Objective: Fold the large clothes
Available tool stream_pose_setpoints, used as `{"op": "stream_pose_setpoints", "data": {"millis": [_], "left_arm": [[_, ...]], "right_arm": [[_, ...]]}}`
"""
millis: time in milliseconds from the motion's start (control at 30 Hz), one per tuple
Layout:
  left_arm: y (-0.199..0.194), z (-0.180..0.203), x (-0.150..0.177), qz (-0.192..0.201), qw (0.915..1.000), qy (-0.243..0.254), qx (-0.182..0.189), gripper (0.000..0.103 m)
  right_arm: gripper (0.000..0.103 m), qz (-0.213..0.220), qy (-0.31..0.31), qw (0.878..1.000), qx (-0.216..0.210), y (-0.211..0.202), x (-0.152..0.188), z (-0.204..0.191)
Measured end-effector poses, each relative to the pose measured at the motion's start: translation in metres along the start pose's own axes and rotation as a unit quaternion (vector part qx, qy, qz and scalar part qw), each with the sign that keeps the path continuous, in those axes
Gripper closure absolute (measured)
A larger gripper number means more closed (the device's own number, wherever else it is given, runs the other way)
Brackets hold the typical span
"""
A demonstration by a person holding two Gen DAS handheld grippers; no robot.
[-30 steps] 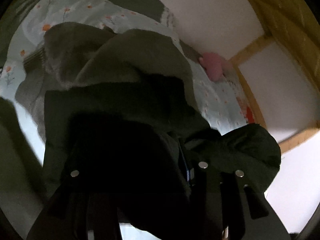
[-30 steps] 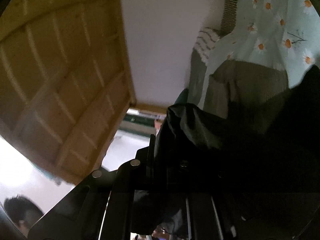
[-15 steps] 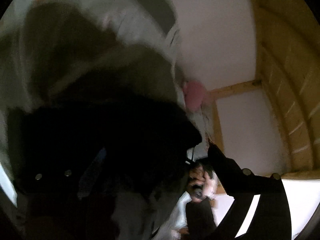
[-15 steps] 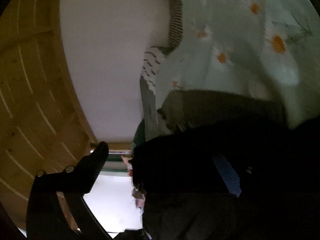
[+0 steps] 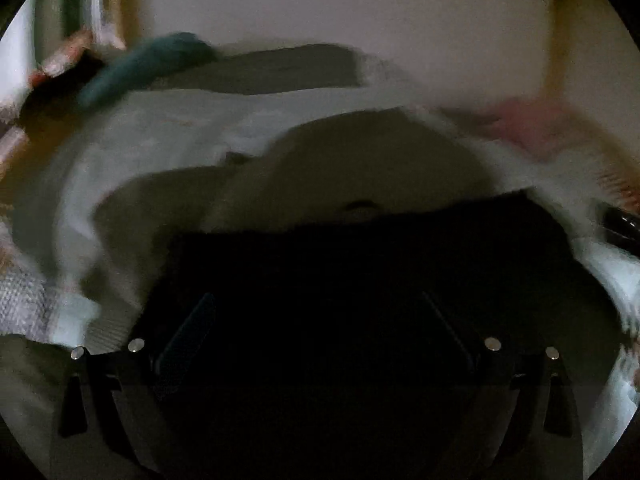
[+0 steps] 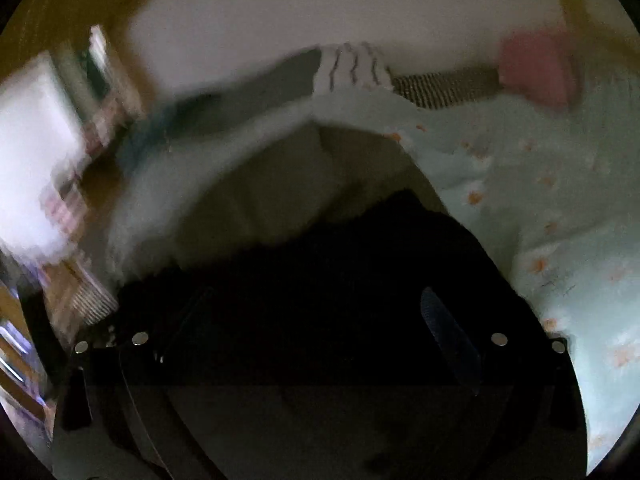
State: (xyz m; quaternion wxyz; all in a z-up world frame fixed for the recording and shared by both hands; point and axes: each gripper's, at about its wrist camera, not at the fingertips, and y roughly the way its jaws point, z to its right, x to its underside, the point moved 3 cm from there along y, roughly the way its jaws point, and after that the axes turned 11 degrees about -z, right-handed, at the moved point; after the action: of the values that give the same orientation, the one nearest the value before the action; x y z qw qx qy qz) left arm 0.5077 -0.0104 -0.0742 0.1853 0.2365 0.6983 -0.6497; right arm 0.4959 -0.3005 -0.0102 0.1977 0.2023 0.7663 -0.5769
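Note:
A dark coat (image 5: 360,272) with an olive fleece lining (image 5: 360,160) lies folded on the pale daisy-print bed sheet (image 5: 152,148). The picture is blurred by motion. My left gripper (image 5: 316,332) hovers over the coat's near edge, open wide, with nothing pinched between its fingers (image 5: 184,336). In the right wrist view the same coat (image 6: 328,272) and its lining (image 6: 280,192) fill the middle. My right gripper (image 6: 320,332) is also open wide above the coat, and only one of its pads (image 6: 448,332) shows clearly against the dark cloth.
A pink plush (image 6: 536,68) and a striped pillow (image 6: 352,68) lie against the white wall at the bed's far edge. A grey pillow (image 5: 280,68) and a teal cloth (image 5: 148,64) sit at the far left. Wooden slats frame the bed's end.
Both grippers were shut on bunched dark coat fabric a second ago and have since let go and opened wide. Both views have rolled to level, and the coat now rests flat on the bed.

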Motion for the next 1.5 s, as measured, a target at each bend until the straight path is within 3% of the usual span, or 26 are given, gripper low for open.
{"op": "stream_pose_setpoints", "data": {"millis": [133,400,500,633,767,967,1333,1433,1500], "left_arm": [[0.056,0.005,-0.003,-0.064,0.9956,0.006,-0.068,0.004],[0.086,0.005,-0.001,-0.08,0.9936,-0.01,-0.079,0.004],[0.085,0.01,0.002,-0.073,0.9942,-0.007,-0.078,0.004],[0.087,0.007,0.004,-0.069,0.9951,-0.011,-0.071,0.004],[0.084,0.004,0.006,-0.07,0.9953,-0.01,-0.066,0.004],[0.072,-0.002,0.028,-0.081,0.995,-0.015,-0.057,0.004],[0.017,0.023,0.112,-0.061,0.9974,0.032,-0.022,0.004],[0.005,0.022,0.127,-0.063,0.9975,0.029,-0.016,0.005],[-0.001,0.02,0.131,-0.064,0.9974,0.029,-0.013,0.005]], "right_arm": [[0.003,-0.113,-0.014,0.992,0.048,0.067,0.033,-0.007],[0.002,-0.143,-0.026,0.982,0.124,0.115,0.042,-0.004],[0.003,-0.143,-0.013,0.981,0.132,0.087,0.056,-0.012],[0.003,-0.096,-0.025,0.991,0.088,0.024,0.096,-0.043],[0.003,-0.109,-0.048,0.987,0.111,0.039,0.143,-0.048],[0.003,-0.141,-0.047,0.983,0.109,0.048,0.157,-0.046],[0.003,-0.155,-0.031,0.984,0.079,-0.02,0.26,-0.046],[0.003,-0.155,-0.033,0.983,0.088,-0.037,0.269,-0.052],[0.003,-0.109,-0.036,0.991,0.073,-0.055,0.251,-0.057]]}}
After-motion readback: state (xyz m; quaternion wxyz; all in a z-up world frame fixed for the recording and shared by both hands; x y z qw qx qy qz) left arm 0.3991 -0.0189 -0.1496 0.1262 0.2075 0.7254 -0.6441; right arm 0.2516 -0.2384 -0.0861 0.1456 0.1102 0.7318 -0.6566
